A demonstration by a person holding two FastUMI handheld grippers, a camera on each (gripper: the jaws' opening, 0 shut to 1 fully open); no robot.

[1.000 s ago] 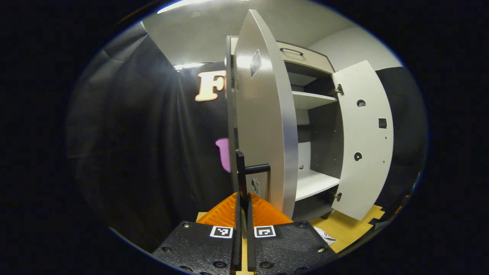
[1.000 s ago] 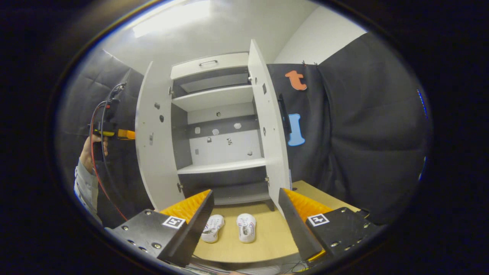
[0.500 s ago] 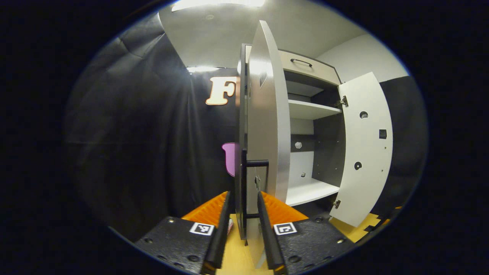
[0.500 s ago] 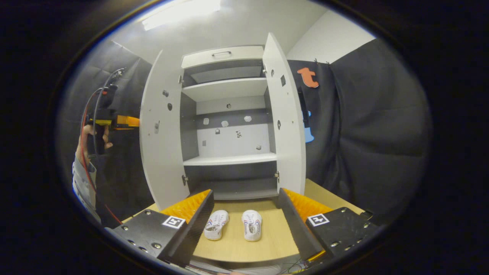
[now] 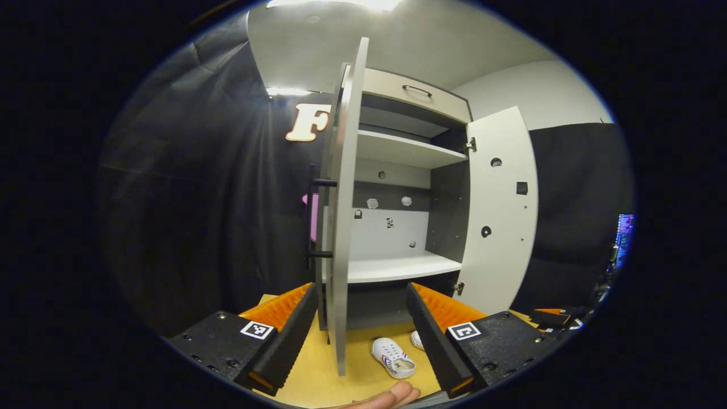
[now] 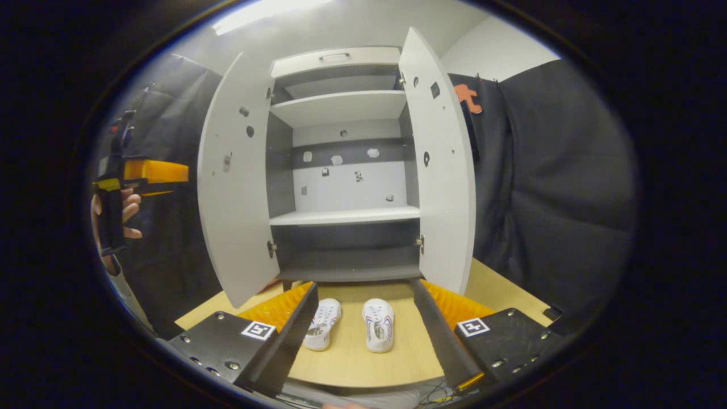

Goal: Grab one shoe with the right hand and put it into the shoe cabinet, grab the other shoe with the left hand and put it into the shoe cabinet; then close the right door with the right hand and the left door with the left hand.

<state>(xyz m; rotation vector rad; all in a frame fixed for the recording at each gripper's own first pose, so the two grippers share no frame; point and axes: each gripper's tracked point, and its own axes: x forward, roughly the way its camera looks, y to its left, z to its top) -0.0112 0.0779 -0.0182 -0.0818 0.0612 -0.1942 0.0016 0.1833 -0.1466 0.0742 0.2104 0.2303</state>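
Two white shoes lie side by side on the wooden floor before the open shoe cabinet [image 6: 346, 216]: the left shoe [image 6: 321, 331] and the right shoe [image 6: 379, 332]. My right gripper [image 6: 364, 286] is open just above and behind them, holding nothing. Both doors stand wide: the left door [image 6: 233, 182] and the right door [image 6: 440, 170]. A hand holds my left gripper [image 6: 145, 173] out beside the left door. In the left gripper view my left gripper [image 5: 360, 289] is open, with the left door [image 5: 341, 238] edge-on between its fingers. One shoe [image 5: 393, 358] lies below.
The cabinet's shelves [image 5: 397, 267] hold nothing, and a drawer [image 6: 335, 57] sits on top. The left door's black handle [image 5: 311, 216] faces the dark cloth wall. The wooden floor [image 6: 500, 289] reaches past the right door. A fingertip [image 5: 389, 396] shows at the bottom edge.
My left gripper, shut on the left door's handle a second ago, has opened, let go and drawn back to the right. The right gripper has edged closer to the shoes.
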